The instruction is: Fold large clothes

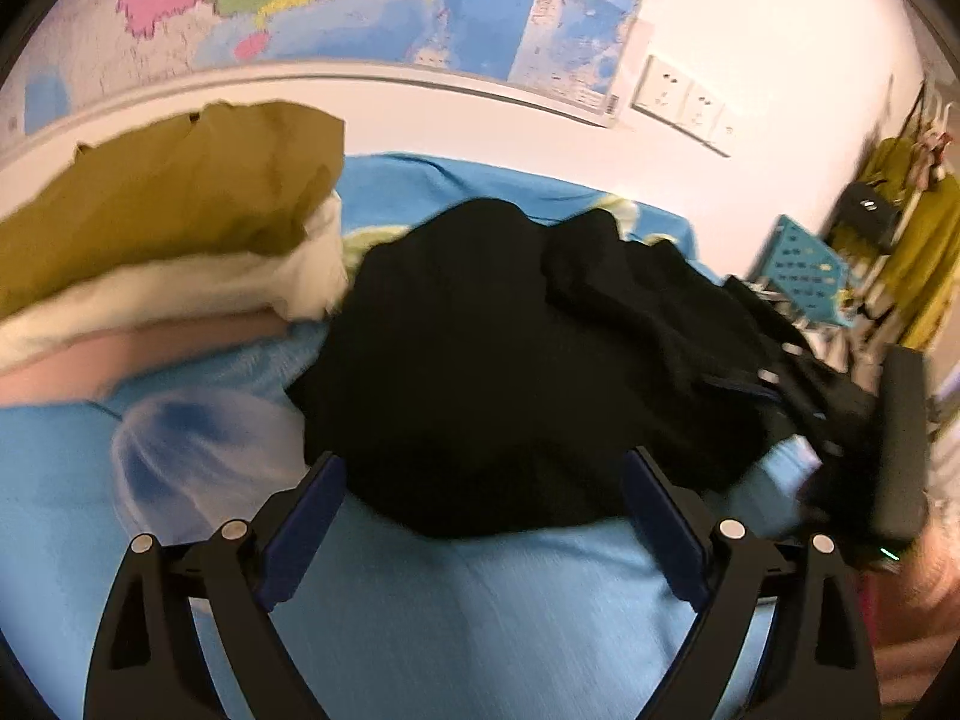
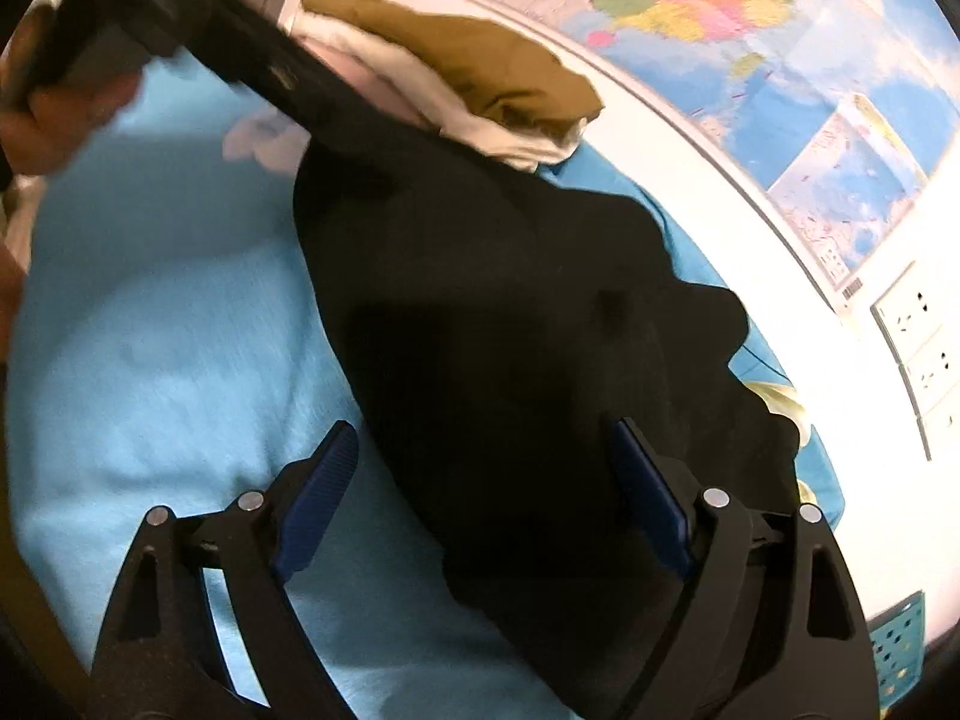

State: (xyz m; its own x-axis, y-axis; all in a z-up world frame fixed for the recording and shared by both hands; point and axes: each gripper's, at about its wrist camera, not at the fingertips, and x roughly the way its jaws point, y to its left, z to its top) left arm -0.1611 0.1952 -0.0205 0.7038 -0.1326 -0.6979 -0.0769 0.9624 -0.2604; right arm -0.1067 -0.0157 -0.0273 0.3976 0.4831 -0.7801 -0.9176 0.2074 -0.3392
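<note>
A crumpled black garment (image 1: 516, 360) lies in a heap on a light blue bed sheet (image 1: 456, 630). My left gripper (image 1: 483, 468) is open, its jaws wide apart at the garment's near edge, holding nothing. In the right wrist view the black garment (image 2: 516, 324) runs from upper left to lower right. My right gripper (image 2: 480, 438) is open, its blue pads (image 2: 318, 480) apart, with the garment's edge lying between the fingers. The left gripper's black body (image 2: 198, 30) shows at the upper left, held by a hand. The right gripper's body (image 1: 900, 450) shows at the right of the left wrist view.
A stack of folded clothes, olive on top (image 1: 162, 204), white and pink beneath, sits at the bed's far left; it also shows in the right wrist view (image 2: 474, 72). A wall map (image 1: 372, 0) and sockets (image 1: 684, 96) are behind. A turquoise basket (image 1: 798, 270) stands right.
</note>
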